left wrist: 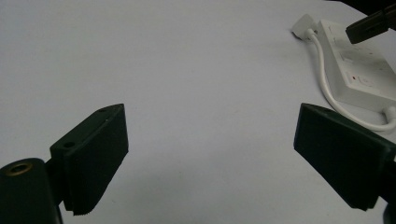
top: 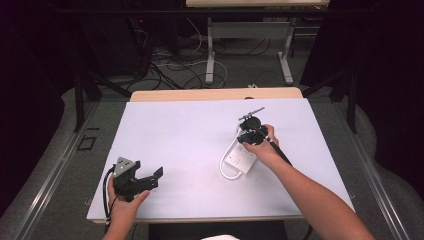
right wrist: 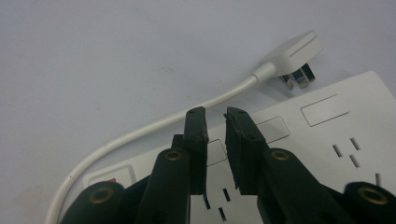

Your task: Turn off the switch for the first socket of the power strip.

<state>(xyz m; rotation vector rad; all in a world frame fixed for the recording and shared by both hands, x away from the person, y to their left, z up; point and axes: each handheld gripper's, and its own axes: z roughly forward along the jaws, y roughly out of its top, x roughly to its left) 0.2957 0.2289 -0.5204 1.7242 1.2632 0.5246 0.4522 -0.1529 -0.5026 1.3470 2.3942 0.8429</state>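
At the left of the worktop [top: 165, 130], near its front edge, the left gripper [top: 150, 179] rests in the person's hand with its fingers [left wrist: 93, 161] wide apart and nothing between them.

To the right lies the power strip [top: 239, 161], flat on the white surface, its cord [top: 223, 162] looping round its left side to the plug [right wrist: 294, 55], which lies loose on the worktop just beyond the strip's far end.

The right gripper [right wrist: 215, 125] hovers right over the strip's socket face, fingers [right wrist: 196, 140] a narrow slit apart, holding nothing.

The strip looks like a light, rigid plastic box, smooth and likely to slide on the sheet; its long edges would give the surest hold. The cord is soft and will bend and trail, so the stiff plug body is the better place to take it.

From above, the hand covers the strip's far end. Whether the fingertips touch the strip cannot be told.
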